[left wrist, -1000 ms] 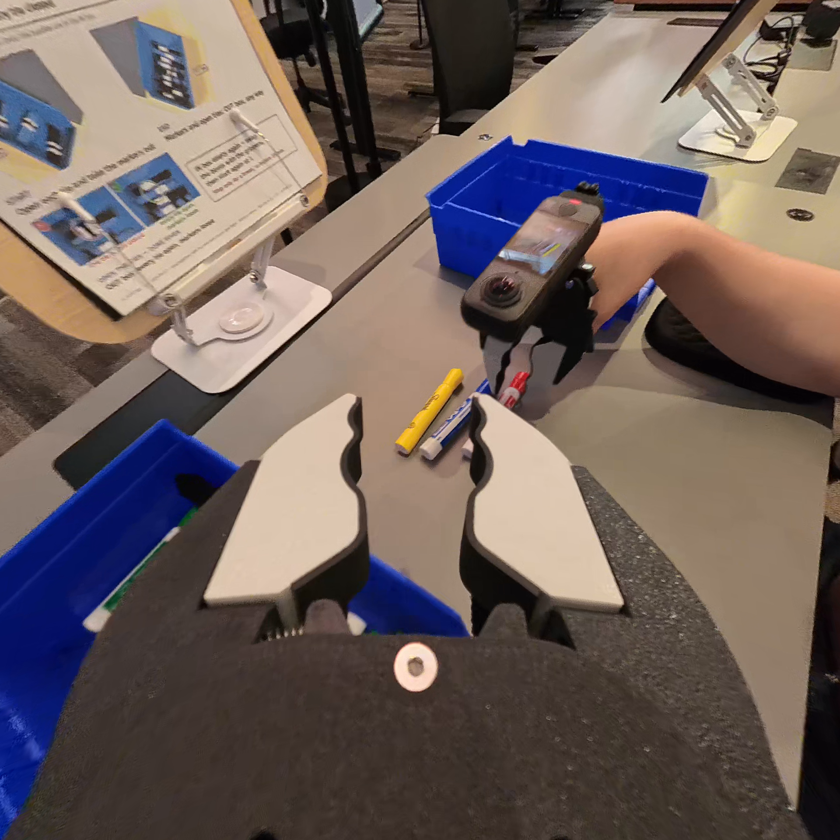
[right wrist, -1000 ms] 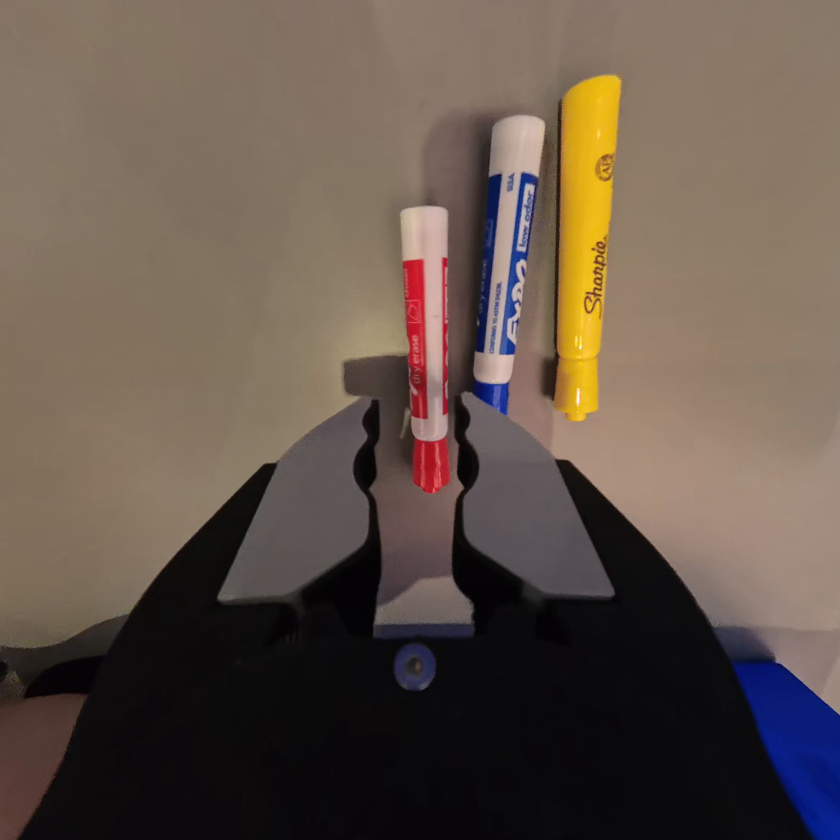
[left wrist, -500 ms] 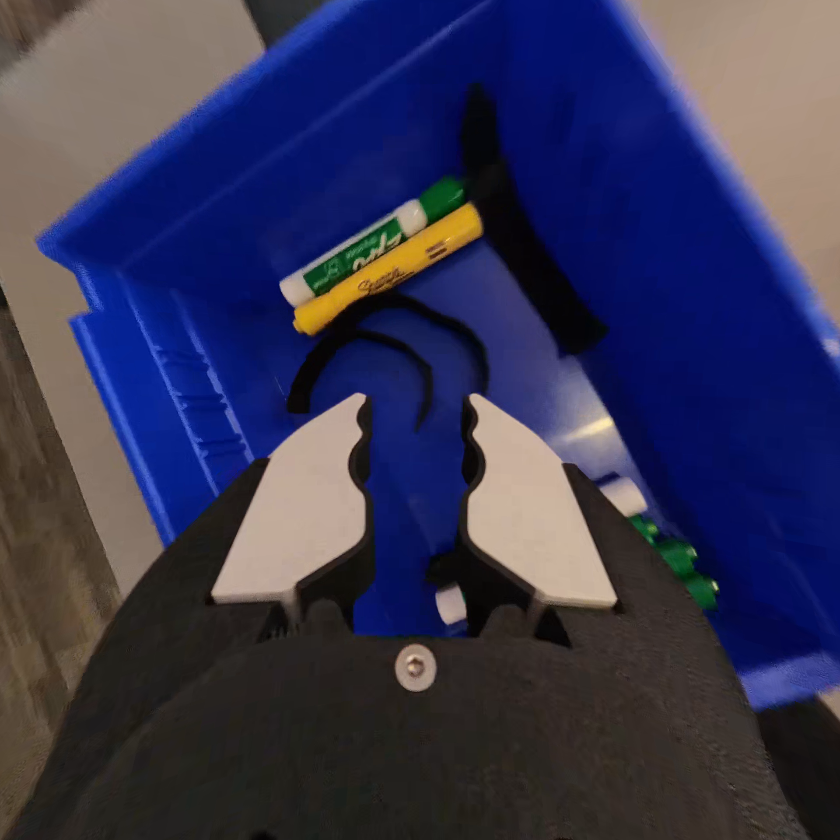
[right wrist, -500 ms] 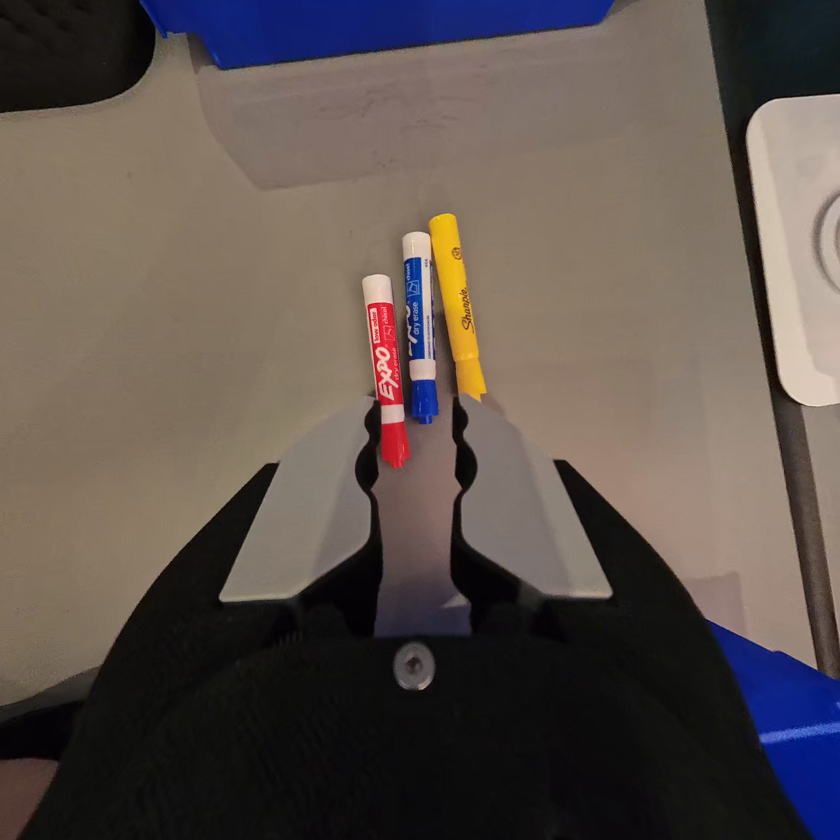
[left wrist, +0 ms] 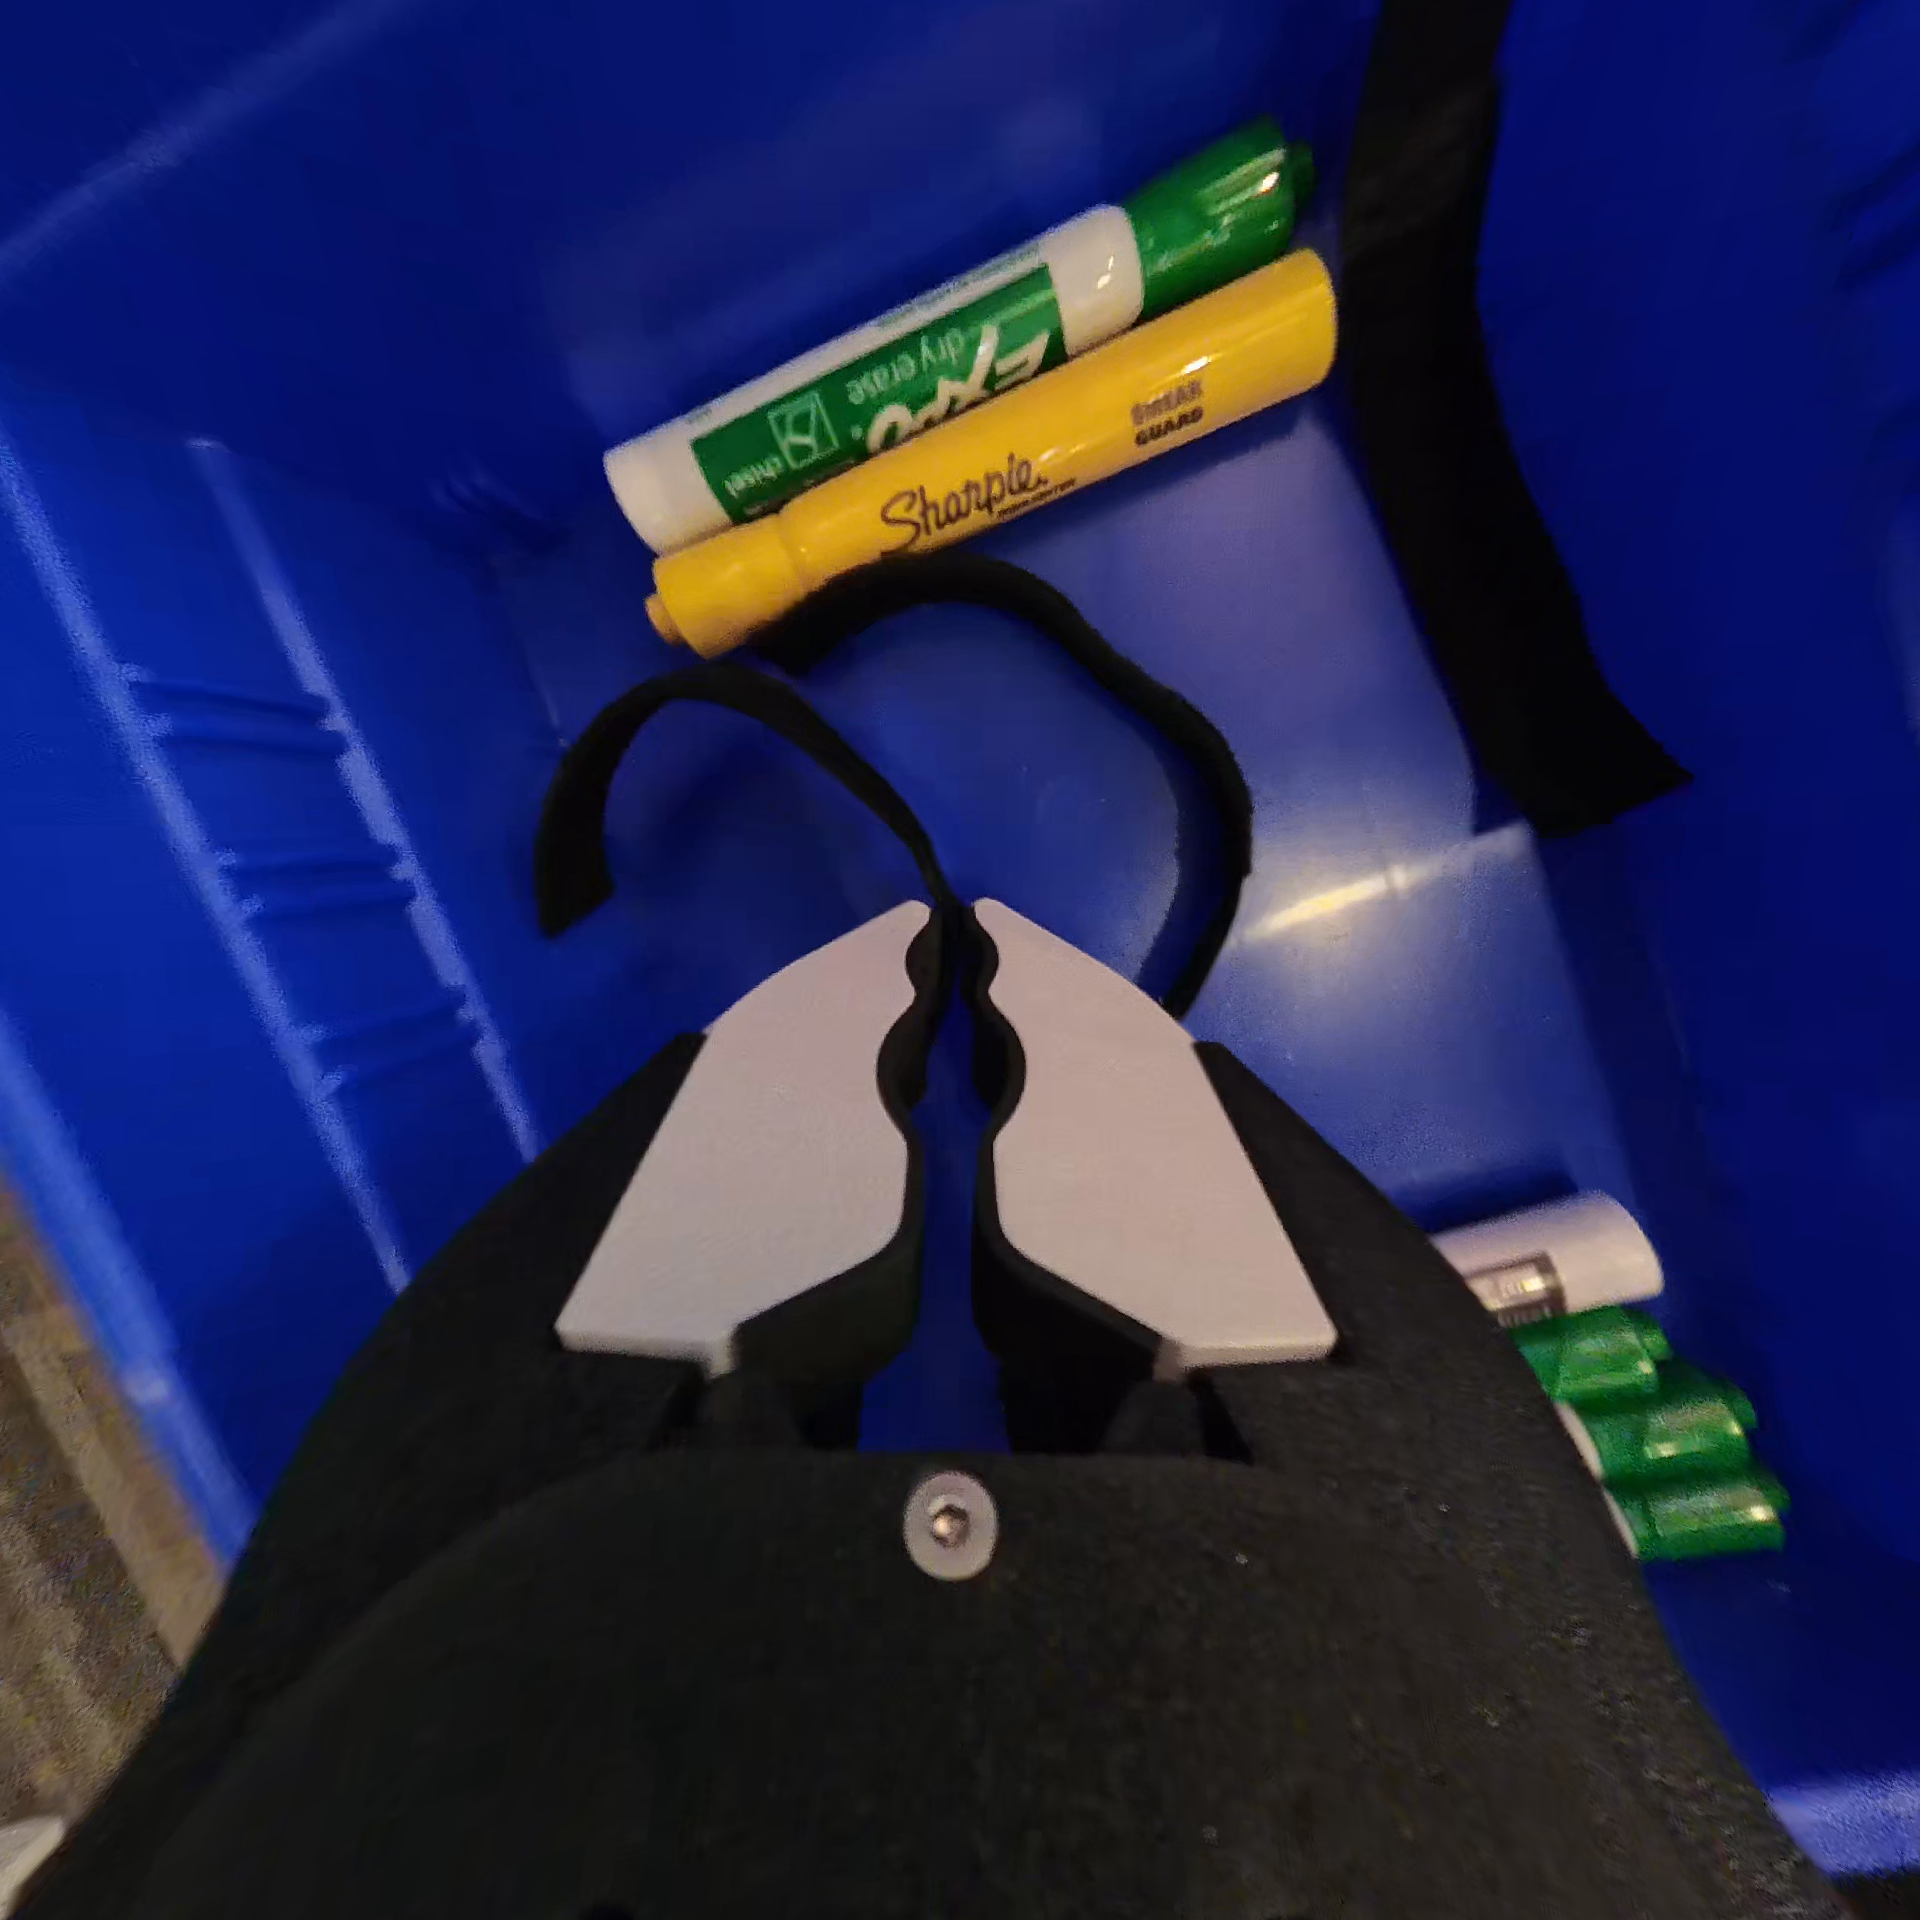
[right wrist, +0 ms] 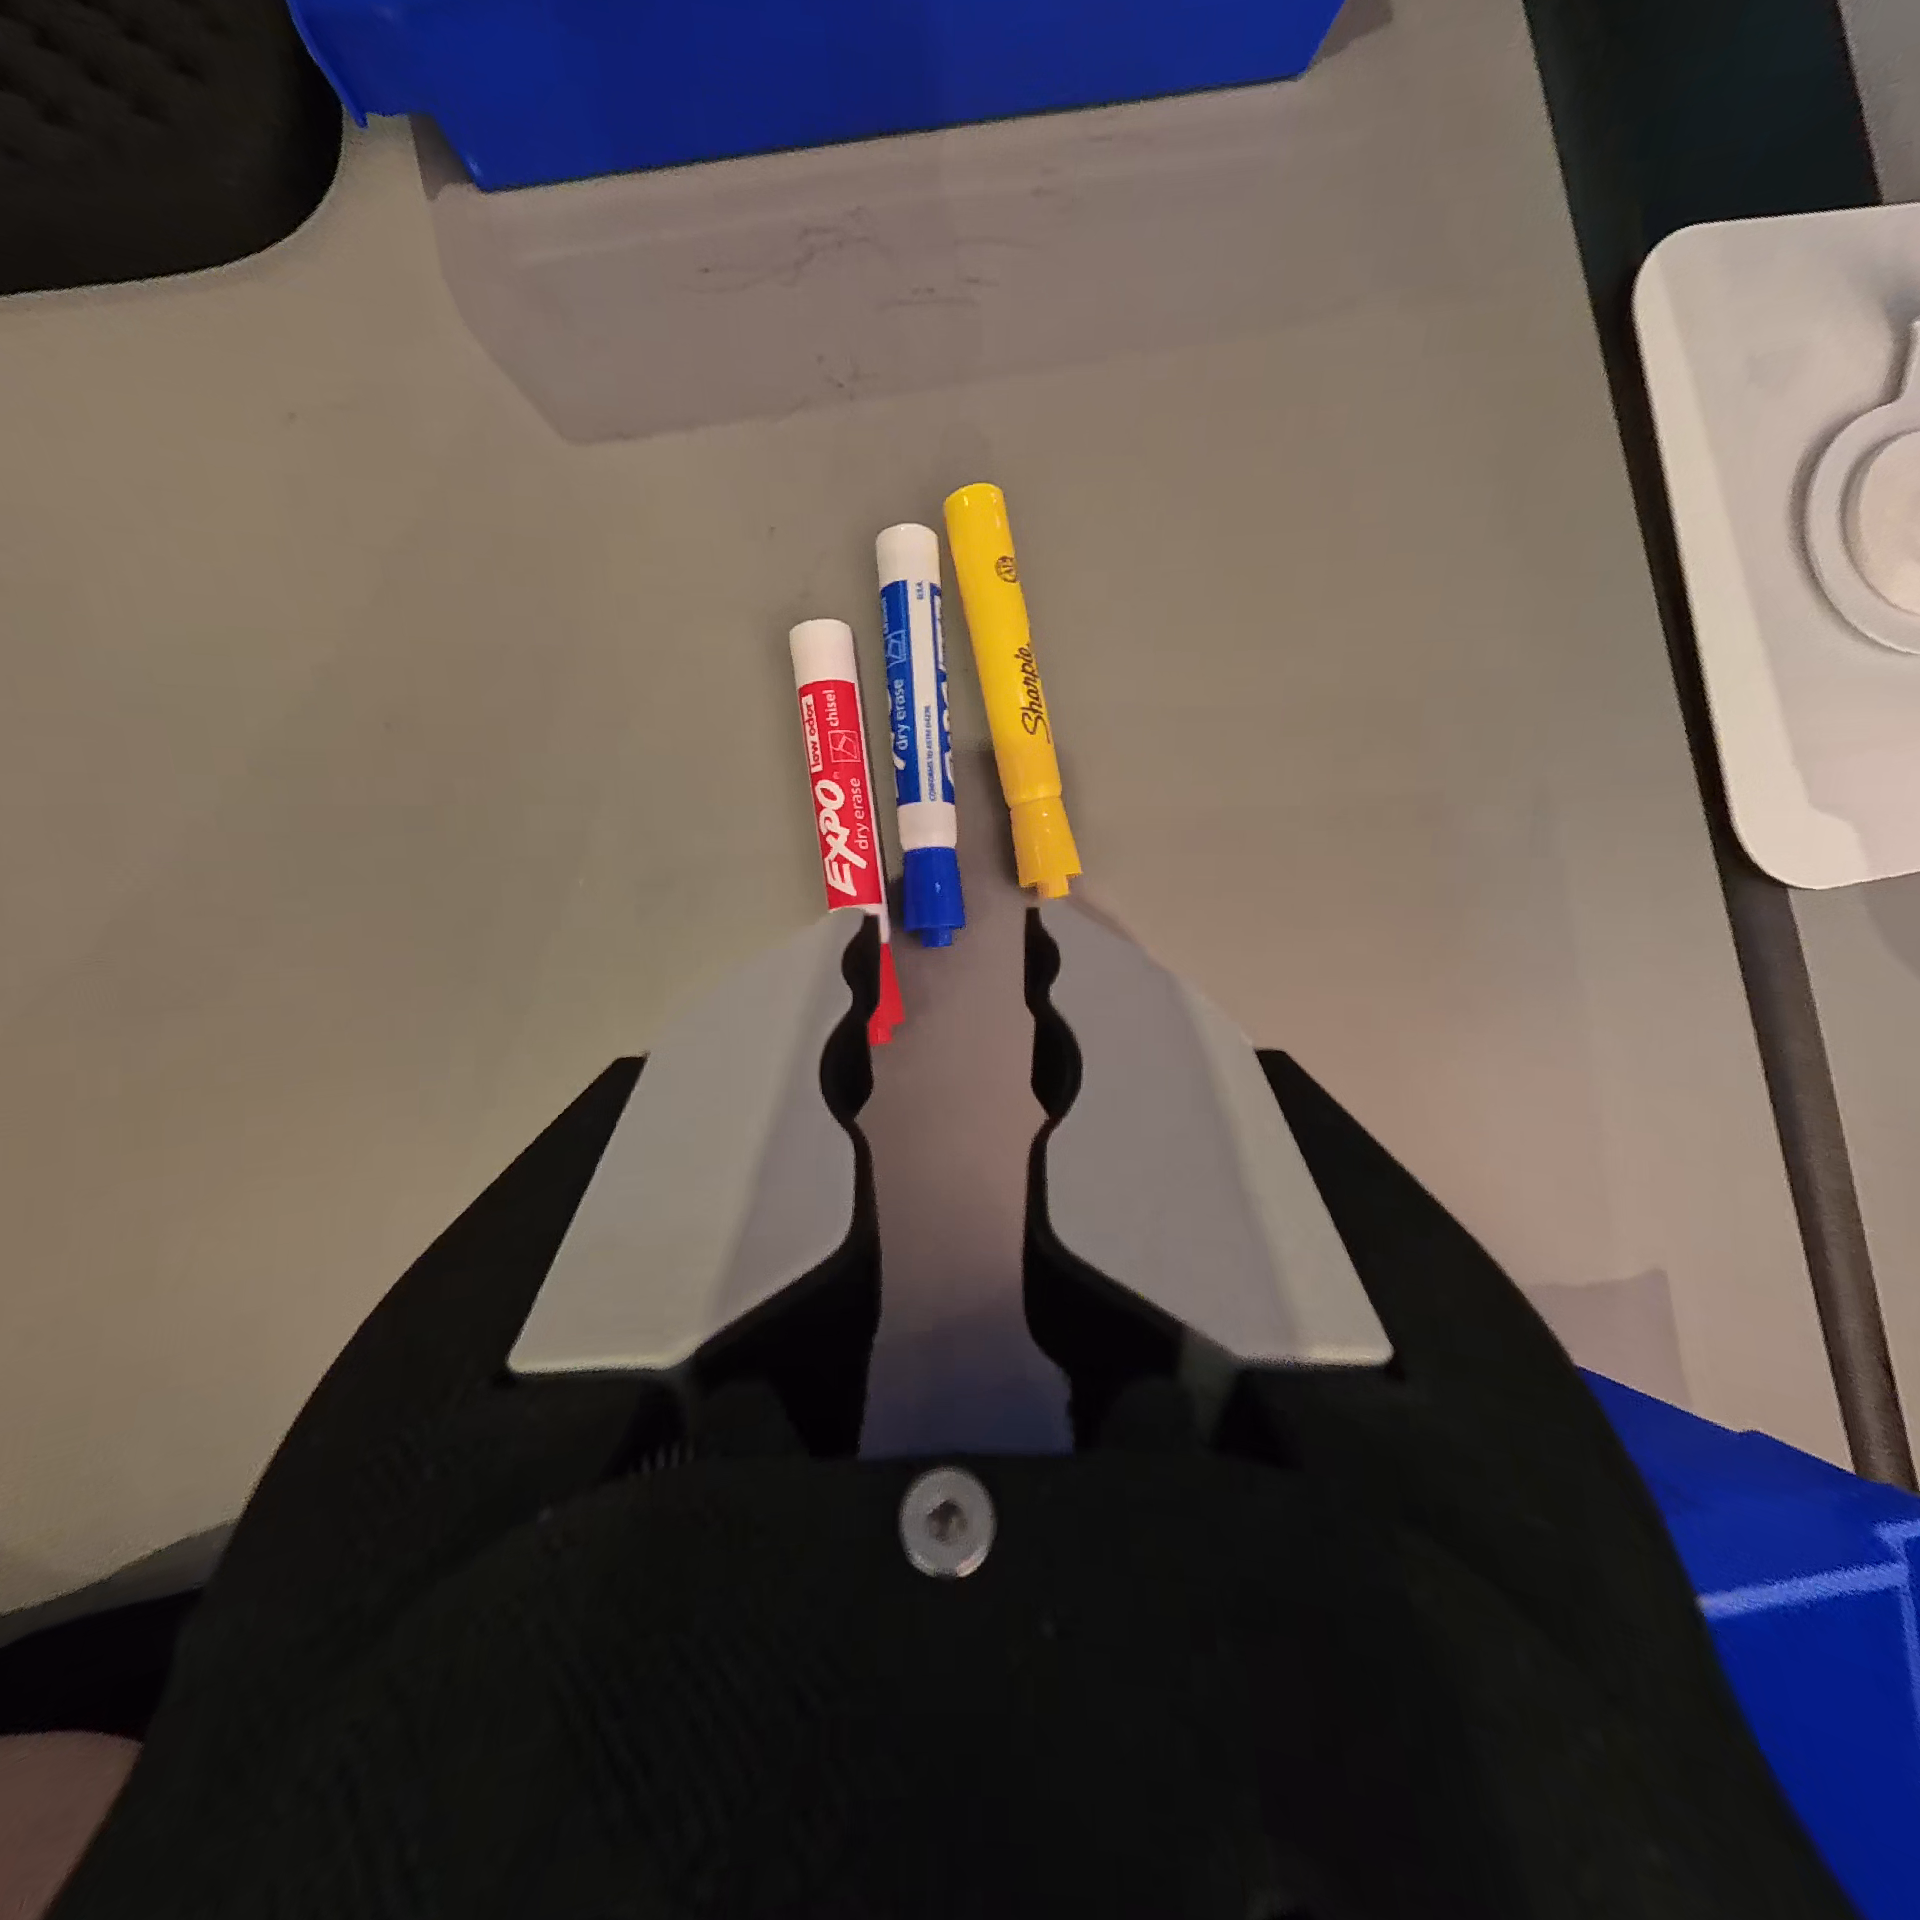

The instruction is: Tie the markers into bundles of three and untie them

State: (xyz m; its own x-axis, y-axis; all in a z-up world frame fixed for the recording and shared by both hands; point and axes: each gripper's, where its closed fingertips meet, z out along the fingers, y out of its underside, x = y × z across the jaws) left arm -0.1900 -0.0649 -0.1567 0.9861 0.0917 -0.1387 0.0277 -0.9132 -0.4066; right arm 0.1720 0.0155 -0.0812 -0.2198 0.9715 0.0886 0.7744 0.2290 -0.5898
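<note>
My left gripper [left wrist: 951,914] is down in the blue plastic bin [left wrist: 312,520], tips pinched closed on a thin black strap [left wrist: 727,707] that arcs up and over to the left. A second curved black strap [left wrist: 1174,727] sits just right of it, one end by the yellow highlighter [left wrist: 997,468]. The green-capped dry-erase marker [left wrist: 935,332] lies touching the highlighter's far side. A wider black strap [left wrist: 1455,416] lies along the right wall; more green-capped markers [left wrist: 1652,1455] are at the near right.

My right gripper [right wrist: 940,925] hangs open over the grey table [right wrist: 416,623], holding nothing. Red marker [right wrist: 836,769], blue marker [right wrist: 920,707] and yellow marker [right wrist: 1013,665] lie side by side just ahead of the tips, unbundled; the red cap sits by the left finger [right wrist: 727,1143]. Another blue bin [right wrist: 831,83] sits beyond them.
</note>
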